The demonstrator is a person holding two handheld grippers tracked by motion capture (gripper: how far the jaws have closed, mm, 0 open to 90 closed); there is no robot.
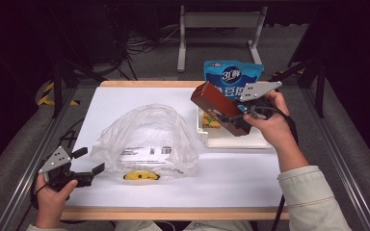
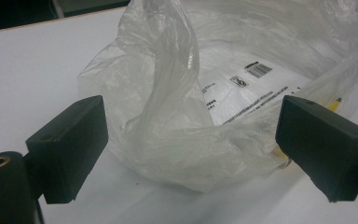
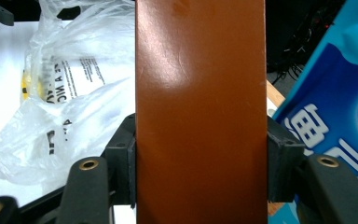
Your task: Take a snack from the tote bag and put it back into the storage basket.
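1. The right gripper (image 1: pixel 238 115) is clamped on a brown box (image 1: pixel 220 109), jaws pressed to its two long sides; in the right gripper view the box (image 3: pixel 200 112) stands upright between them
2. In the high view the box hangs tilted in the air, its upper end toward 10 o'clock, over a white tray (image 1: pixel 236 139) at the desk's 2 o'clock
3. The tray holds something with yellow print, partly hidden by the box, too small to identify
4. A blue pouch (image 1: pixel 232 77) stands upright at the tray's 12 o'clock edge
5. A clear plastic bag (image 1: pixel 147 142) lies crumpled mid-desk, mouth gaping; printed text and a barcode show on it, and a yellow patch at its 6 o'clock edge
6. The left gripper (image 1: pixel 87 161) is open and empty at the desk's (image 1: pixel 231 178) 8 o'clock, jaws wide apart, just beside the bag's (image 2: pixel 177 121) near edge without pinching it
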